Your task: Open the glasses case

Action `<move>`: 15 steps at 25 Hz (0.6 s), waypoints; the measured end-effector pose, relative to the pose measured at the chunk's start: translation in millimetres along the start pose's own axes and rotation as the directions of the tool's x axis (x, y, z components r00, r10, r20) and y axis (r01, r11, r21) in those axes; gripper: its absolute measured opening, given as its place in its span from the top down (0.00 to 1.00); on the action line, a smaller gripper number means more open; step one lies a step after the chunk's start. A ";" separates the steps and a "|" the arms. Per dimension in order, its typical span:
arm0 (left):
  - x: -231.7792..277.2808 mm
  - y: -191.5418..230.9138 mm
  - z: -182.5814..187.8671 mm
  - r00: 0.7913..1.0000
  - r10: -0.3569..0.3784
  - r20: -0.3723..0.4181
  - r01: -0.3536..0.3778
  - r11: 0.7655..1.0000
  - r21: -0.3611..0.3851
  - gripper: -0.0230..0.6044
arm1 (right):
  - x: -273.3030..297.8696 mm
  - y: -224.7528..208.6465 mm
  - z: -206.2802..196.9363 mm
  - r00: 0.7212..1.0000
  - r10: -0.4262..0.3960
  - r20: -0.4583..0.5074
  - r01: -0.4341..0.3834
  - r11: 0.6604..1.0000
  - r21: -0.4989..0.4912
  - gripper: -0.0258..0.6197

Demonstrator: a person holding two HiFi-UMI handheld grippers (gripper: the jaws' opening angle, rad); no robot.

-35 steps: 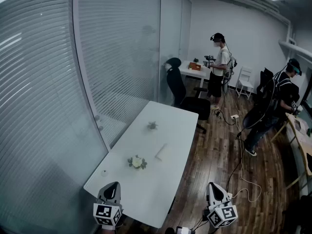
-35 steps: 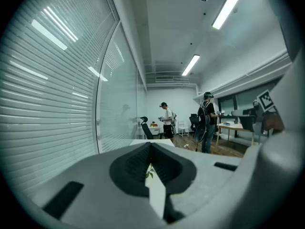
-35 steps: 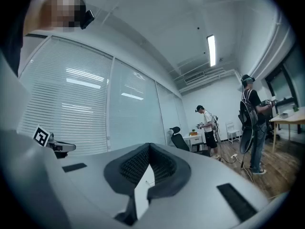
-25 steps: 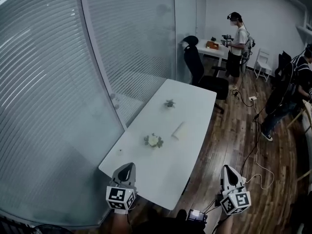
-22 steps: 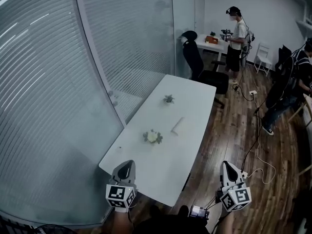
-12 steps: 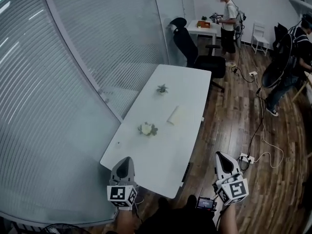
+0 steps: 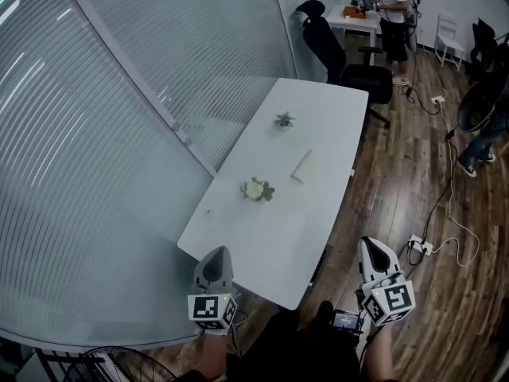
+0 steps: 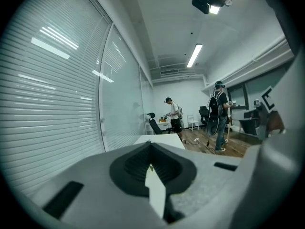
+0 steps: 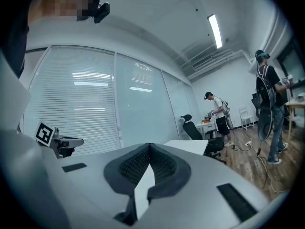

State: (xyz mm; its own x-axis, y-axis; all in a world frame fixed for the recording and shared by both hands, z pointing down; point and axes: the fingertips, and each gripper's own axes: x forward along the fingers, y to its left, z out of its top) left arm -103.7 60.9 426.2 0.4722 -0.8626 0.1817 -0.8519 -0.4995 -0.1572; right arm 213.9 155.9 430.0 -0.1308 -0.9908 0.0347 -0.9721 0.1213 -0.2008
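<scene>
- Since the earlier pictures my head has dipped and I have stepped closer. The bench [image 7: 270, 241] now fills the middle of the head view, with its near end just ahead of both grippers.
- The pale oblong thing I take for the glasses case [image 7: 305, 165] lies on the far half of the bench, toward its right edge and beyond the small posy [image 7: 257, 189]. It is well apart from both grippers and too small for me to tell how its lid stands.
- I judge this to be the approach only: the case is untouched and the opening has not begun.
- My left gripper [image 7: 216, 253] has its jaws pressed together with nothing between them. I hold it low at the bench's near left corner, pointing forward and slightly downward.
- My right gripper [image 7: 370, 245] is likewise closed and empty. It sits off the bench's near right side, over the wooden floor [image 7: 413, 189], pointing forward about level.
- I judge both grippers must travel well forward, and their jaws must part, before either can work on the case.
</scene>
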 end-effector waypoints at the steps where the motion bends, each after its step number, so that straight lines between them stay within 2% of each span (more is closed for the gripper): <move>1: 4.2 3.0 -2.1 1.000 -0.010 0.000 0.010 1.000 -0.002 0.97 | 6.0 1.7 -2.1 1.000 -0.004 -0.010 0.004 1.000 0.000 0.94; 8: 38.8 52.6 -17.6 0.999 -0.039 0.032 0.041 0.998 -0.051 0.97 | 66.6 24.2 9.5 0.999 -0.023 -0.042 0.019 0.997 -0.075 0.94; 12: 60.4 73.0 -8.8 0.993 -0.102 0.063 0.107 0.991 -0.077 0.97 | 101.9 38.9 20.3 0.996 -0.047 -0.070 0.039 0.993 -0.113 0.95; 15: 70.9 93.6 -18.0 0.992 -0.122 0.043 0.125 0.989 -0.082 0.97 | 131.1 60.8 10.5 0.993 -0.018 -0.114 0.006 0.994 -0.106 0.95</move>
State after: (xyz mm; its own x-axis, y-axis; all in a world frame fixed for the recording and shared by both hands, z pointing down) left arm -154.0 -45.6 441.8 0.5817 -0.7980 0.1579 -0.8020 -0.5950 -0.0528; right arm 139.7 32.8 412.1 -0.1349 -0.9796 0.1493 -0.9880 0.1214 -0.0959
